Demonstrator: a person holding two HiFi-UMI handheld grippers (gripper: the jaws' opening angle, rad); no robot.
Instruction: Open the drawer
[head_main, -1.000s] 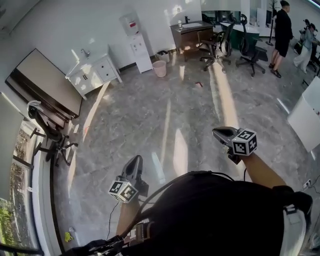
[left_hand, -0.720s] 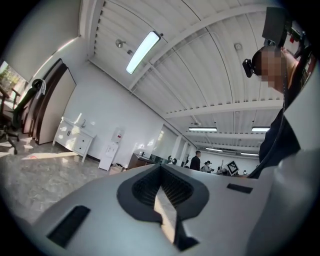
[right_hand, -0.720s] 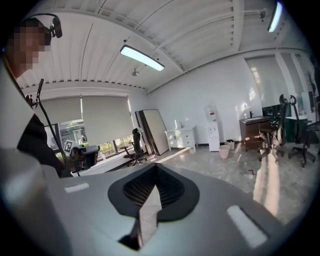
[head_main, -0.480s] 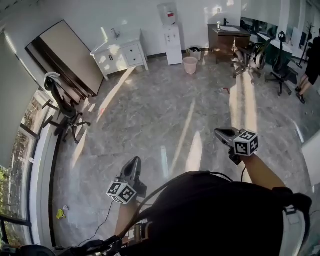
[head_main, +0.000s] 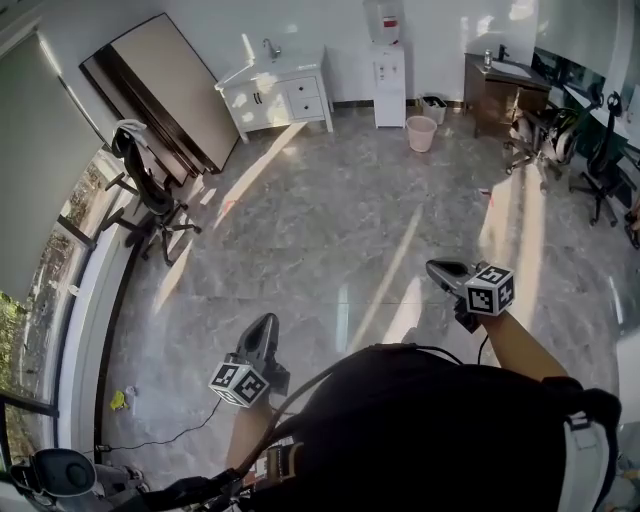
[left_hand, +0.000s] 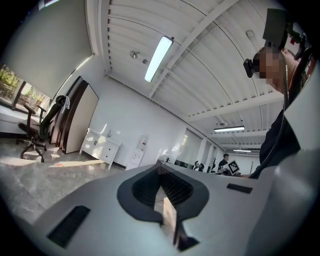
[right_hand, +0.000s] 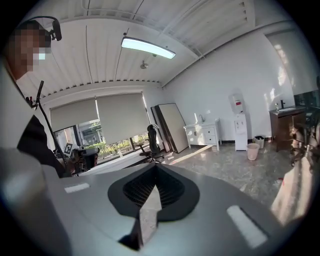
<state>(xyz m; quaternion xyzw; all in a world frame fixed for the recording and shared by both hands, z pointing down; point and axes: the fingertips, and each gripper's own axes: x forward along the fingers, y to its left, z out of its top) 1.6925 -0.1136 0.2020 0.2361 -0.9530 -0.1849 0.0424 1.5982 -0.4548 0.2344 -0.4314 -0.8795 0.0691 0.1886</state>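
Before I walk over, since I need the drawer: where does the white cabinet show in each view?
Head view: white cabinet near the top, left of centre, against the far wall.
Left gripper view: cabinet small, at mid-height on the left.
Right gripper view: cabinet right of centre, at mid-height.
Shared landmark: the water dispenser stands just right of it in all three.

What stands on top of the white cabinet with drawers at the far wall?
A metal tap rises from the top of the white cabinet with drawers. Its drawers and doors look closed, so whatever is inside cannot be seen.
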